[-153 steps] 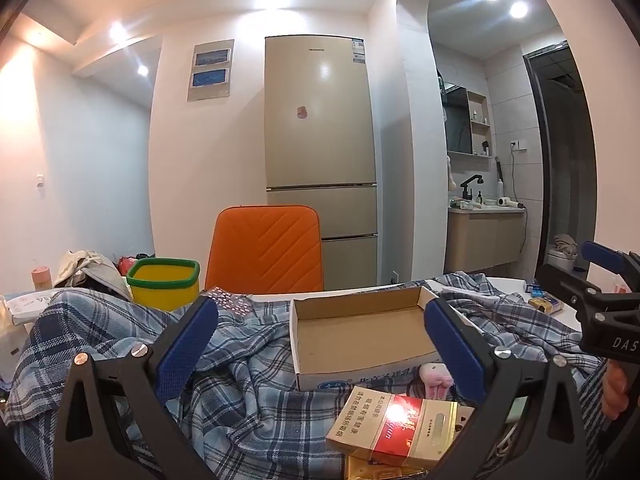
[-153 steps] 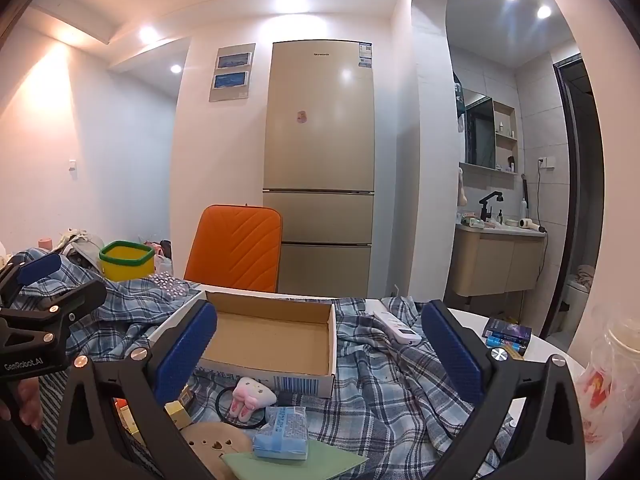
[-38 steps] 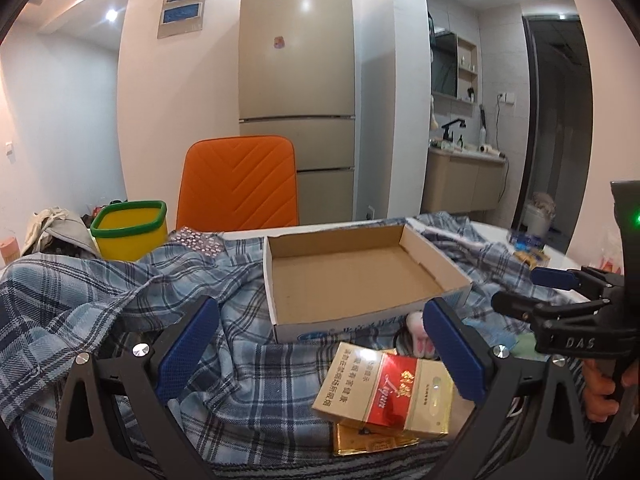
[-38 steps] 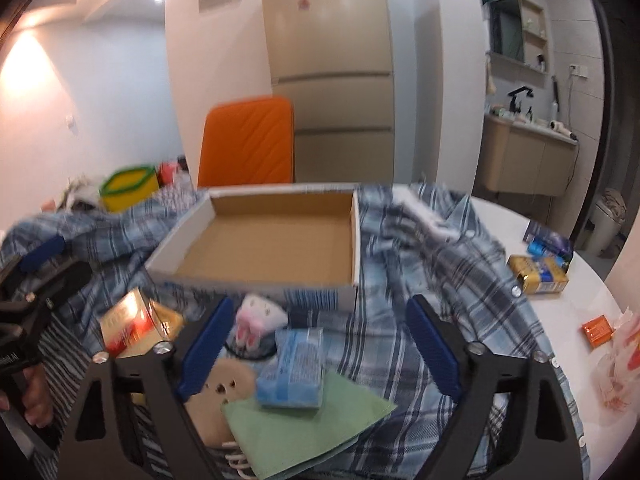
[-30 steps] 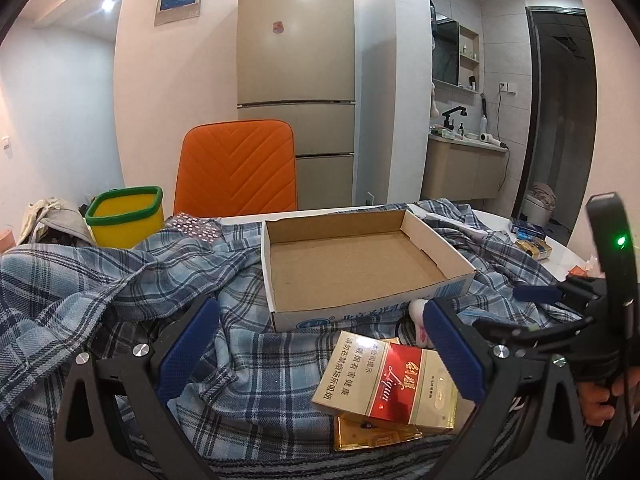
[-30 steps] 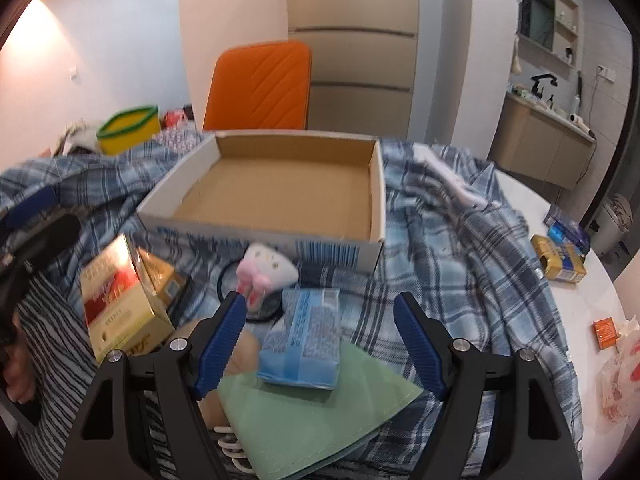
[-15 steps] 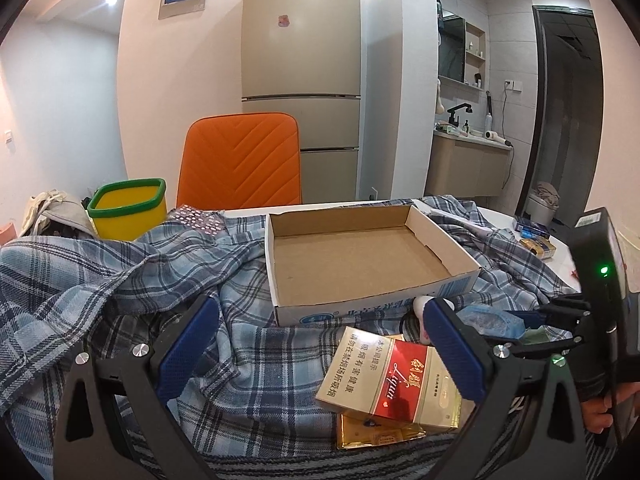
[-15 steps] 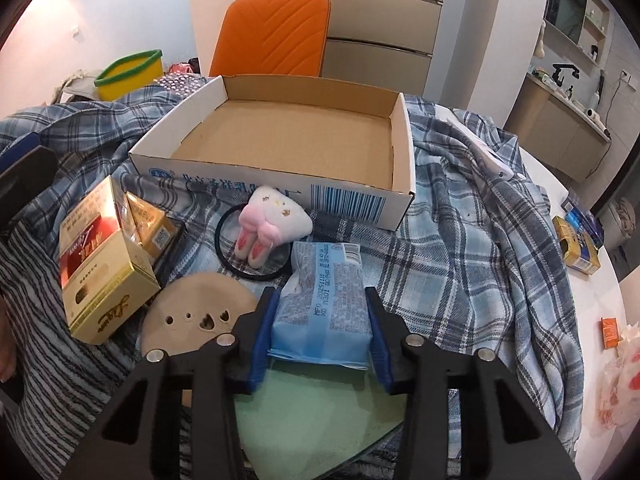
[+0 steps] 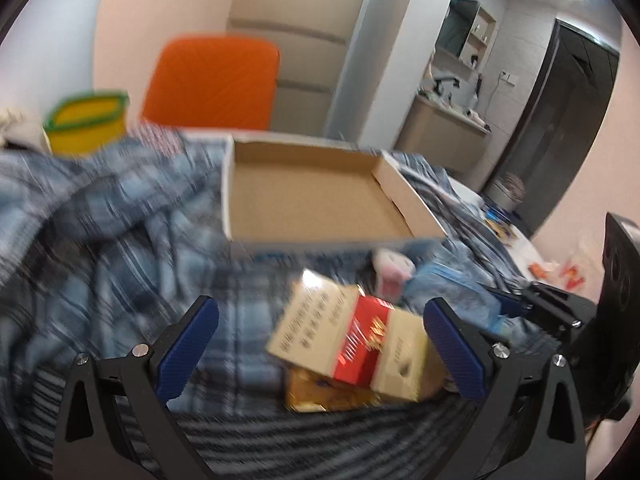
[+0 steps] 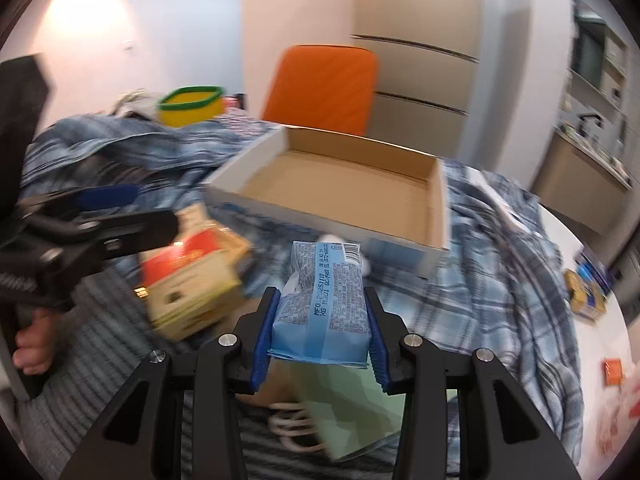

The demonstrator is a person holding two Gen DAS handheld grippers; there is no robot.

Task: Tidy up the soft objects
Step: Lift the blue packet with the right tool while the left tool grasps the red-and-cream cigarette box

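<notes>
My right gripper [image 10: 320,324] is shut on a blue tissue pack [image 10: 322,304] and holds it above the plaid cloth, in front of the empty cardboard box [image 10: 344,188]. The pack also shows in the left wrist view [image 9: 452,284], with the right gripper [image 9: 532,300] at the right edge. My left gripper [image 9: 320,340] is open and empty over a red and cream carton [image 9: 352,340]; it appears at the left of the right wrist view [image 10: 92,216]. A pink and white plush toy [image 9: 392,268] lies near the box's front wall [image 9: 320,244].
A blue plaid cloth [image 9: 100,220] covers the table. A green sheet [image 10: 352,412] and a tan disc lie under the right gripper. A gold box [image 9: 320,394] sits under the carton. An orange chair [image 10: 320,84] and a yellow tub [image 10: 192,106] stand behind. Small packets [image 10: 584,288] lie at the right.
My right gripper has closed on the blue tissue pack and lifted it off the green sheet. My left gripper has tilted downward toward the carton.
</notes>
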